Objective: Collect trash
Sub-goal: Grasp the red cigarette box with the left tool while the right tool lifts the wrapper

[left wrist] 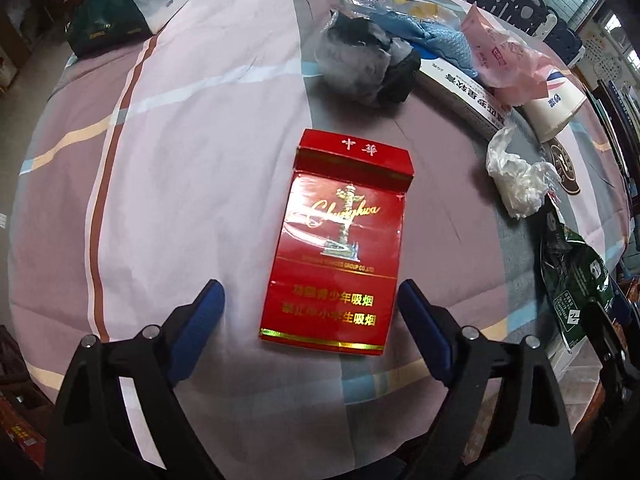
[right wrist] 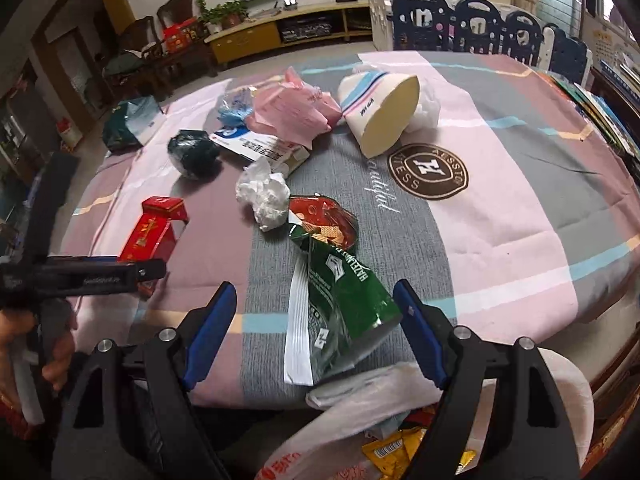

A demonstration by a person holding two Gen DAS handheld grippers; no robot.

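Ur left gripper (left wrist: 310,304) hangs w/ jaws apart right over the red cig box (left wrist: 340,240), whose long axis runs straight ahead between the fingers, while ur right gripper (right wrist: 314,312), also apart, straddles the green wrapper (right wrist: 340,292) just right of that box.

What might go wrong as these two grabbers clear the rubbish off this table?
The red cigarette box lies flat, so the open left gripper may slide off it or snag the tablecloth. The green wrapper between the open right gripper's fingers is crinkled and could slip, missing the white bag below the table edge.
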